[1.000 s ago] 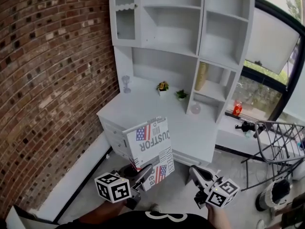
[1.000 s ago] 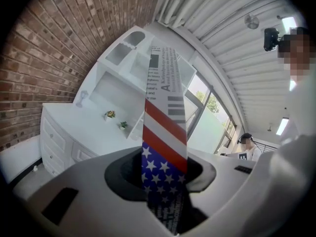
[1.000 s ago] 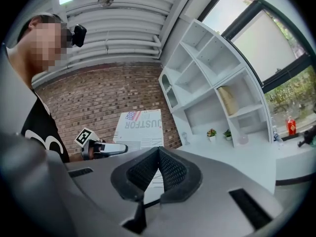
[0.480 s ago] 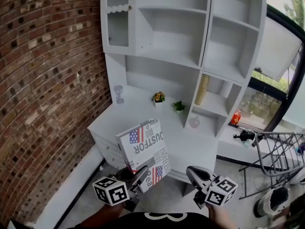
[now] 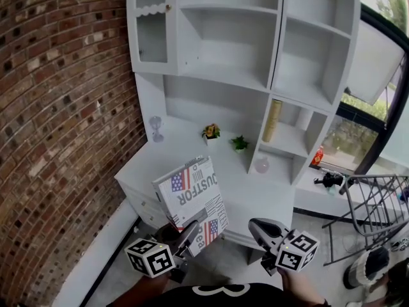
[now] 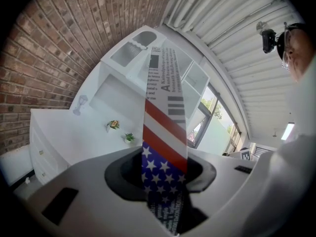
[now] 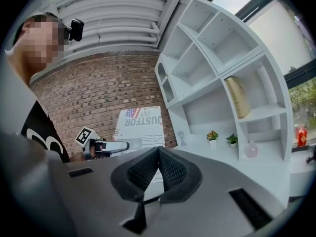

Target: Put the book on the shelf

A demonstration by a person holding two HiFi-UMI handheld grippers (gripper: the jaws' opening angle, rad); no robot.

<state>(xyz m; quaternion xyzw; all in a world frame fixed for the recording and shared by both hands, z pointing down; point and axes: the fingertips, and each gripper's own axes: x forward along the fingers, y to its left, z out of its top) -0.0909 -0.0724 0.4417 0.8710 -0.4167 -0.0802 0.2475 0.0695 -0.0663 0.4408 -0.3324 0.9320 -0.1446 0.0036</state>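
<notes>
The book is white with flag prints and large lettering, held upright in front of the white desk. My left gripper is shut on its lower edge; in the left gripper view the book stands edge-on between the jaws of the left gripper. My right gripper hovers at the lower right, its pads touching, nothing between them. In the right gripper view the right gripper is shut, and the book shows beyond it. The white shelf unit rises behind the desk with open compartments.
A brick wall stands at the left. On the desk are a glass, two small potted plants, and a round pink object. A tan roll leans in a shelf cubby. A wire rack stands at right.
The view has tilted up, showing more of the shelf unit. The book and both grippers keep nearly the same places in view; the left grip holds.
</notes>
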